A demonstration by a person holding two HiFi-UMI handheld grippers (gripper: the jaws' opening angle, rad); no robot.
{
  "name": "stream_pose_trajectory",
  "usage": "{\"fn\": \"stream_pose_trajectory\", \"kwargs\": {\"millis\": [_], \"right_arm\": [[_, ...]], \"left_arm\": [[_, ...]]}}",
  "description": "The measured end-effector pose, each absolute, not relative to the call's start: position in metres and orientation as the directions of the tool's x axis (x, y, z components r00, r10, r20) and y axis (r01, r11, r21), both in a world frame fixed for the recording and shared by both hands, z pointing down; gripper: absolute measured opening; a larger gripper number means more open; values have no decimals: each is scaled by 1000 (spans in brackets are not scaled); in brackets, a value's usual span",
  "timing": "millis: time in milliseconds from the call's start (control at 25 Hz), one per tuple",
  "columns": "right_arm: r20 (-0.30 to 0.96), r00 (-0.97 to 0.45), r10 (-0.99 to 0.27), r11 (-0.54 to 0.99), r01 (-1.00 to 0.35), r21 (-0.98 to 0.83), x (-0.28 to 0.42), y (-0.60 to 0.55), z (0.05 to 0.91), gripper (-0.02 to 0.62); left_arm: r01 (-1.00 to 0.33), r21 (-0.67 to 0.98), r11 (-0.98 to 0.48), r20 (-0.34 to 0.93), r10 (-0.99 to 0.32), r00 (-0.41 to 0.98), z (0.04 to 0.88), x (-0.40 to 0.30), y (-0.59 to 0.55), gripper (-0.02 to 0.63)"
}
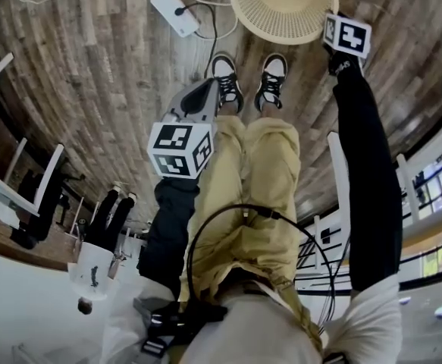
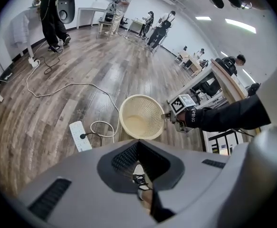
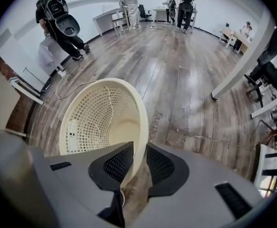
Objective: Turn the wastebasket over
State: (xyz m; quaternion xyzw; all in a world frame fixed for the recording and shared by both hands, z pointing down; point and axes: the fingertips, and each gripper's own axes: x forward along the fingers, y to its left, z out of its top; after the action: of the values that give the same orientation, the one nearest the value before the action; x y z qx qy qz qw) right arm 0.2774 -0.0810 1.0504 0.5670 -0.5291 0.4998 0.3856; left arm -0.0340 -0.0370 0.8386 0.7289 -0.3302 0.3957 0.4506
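Wastebasket (image 1: 283, 6): cream mesh, upright, mouth up, on the wooden floor (image 1: 92, 74) just ahead of the person's shoes (image 1: 227, 78); white power strip (image 1: 173, 11) lies near it. Right tool (image 3: 139, 146): jaws spread, astride the wastebasket rim, not pinching it. Left tool (image 2: 138, 144): jaws pressed together, nothing between them, held over the floor near the shoes, apart from the wastebasket

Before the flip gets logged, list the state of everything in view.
wastebasket: upright, mouth up, empty.
right gripper: open, wastebasket rim between its jaws.
left gripper: shut, empty.
power strip: one plug in.
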Motion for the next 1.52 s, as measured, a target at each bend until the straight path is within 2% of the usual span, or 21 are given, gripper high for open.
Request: {"fn": "stream_pose_trajectory", "kwargs": {"millis": [160, 280, 600, 760, 840, 960, 1160, 1520], "right_arm": [[981, -87, -175, -116, -987, -108, 284, -74, 1052, 134], [979, -107, -172, -97, -987, -124, 288, -67, 1046, 144], [939, -145, -311, -137, -971, -196, 283, -68, 962, 144], [891, -207, -404, -93, -960, -265, 251, -62, 864, 128], [860, -217, -462, -89, -954, -288, 235, -59, 803, 64], [800, -225, -557, -81, -943, -322, 222, -72, 714, 23], [718, -240, -654, -27, -940, -339, 204, -77, 569, 20], [496, -116, -860, -34, -959, -283, 212, -56, 335, 20]], "left_arm": [[-836, 388, -389, 875, -129, 466, 831, -25, -42, 2], [-831, 387, -400, 873, -129, 469, 824, -17, -44, 2], [-802, 396, -447, 856, -136, 498, 783, 10, -33, 2], [-781, 390, -488, 844, -150, 515, 729, 24, -31, 2], [-767, 386, -513, 830, -170, 532, 691, 31, -36, 2], [-742, 385, -549, 784, -229, 577, 631, 47, -56, 2], [-720, 392, -573, 708, -312, 634, 526, 59, -66, 2], [-630, 349, -694, 479, -446, 756, 333, 101, -73, 2]]}}
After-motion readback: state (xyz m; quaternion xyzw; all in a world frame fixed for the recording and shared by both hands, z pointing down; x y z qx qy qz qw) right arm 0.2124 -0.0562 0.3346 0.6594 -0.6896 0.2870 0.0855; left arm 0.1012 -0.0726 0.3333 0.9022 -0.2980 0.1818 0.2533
